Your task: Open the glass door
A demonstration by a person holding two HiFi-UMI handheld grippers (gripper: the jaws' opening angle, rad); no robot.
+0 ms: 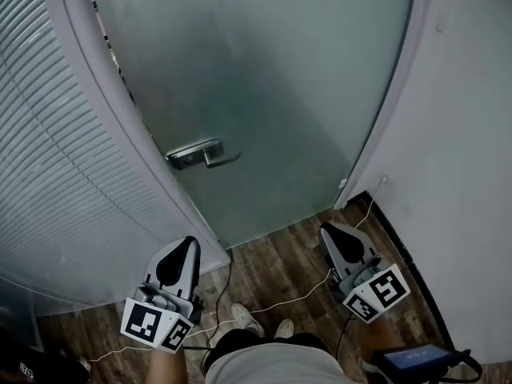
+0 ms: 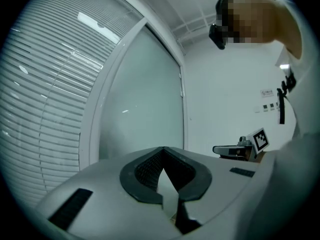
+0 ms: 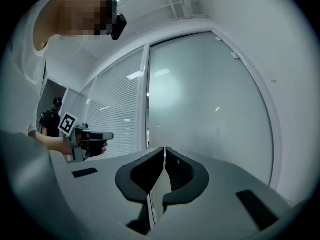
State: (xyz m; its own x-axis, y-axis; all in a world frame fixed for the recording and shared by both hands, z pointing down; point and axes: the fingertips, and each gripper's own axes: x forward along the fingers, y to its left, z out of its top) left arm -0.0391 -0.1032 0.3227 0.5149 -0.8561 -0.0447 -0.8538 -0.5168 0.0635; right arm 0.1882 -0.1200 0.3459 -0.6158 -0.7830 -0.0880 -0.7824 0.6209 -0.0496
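Observation:
The frosted glass door (image 1: 264, 94) stands shut in front of me, with a metal lever handle (image 1: 202, 155) on its left side. My left gripper (image 1: 190, 240) is held low at the lower left, below the handle and apart from it; its jaws are shut and empty. My right gripper (image 1: 324, 227) is at the lower right near the door's bottom corner, also shut on nothing. In the left gripper view the left gripper (image 2: 164, 149) faces the door (image 2: 145, 99). In the right gripper view the right gripper (image 3: 164, 148) faces the door (image 3: 210, 99).
A glass panel with slatted blinds (image 1: 48, 174) adjoins the door frame (image 1: 120, 134) on the left. A white wall (image 1: 456, 174) is on the right. A thin white cable (image 1: 272, 305) runs across the wooden floor (image 1: 280, 254) by my shoes (image 1: 248, 318).

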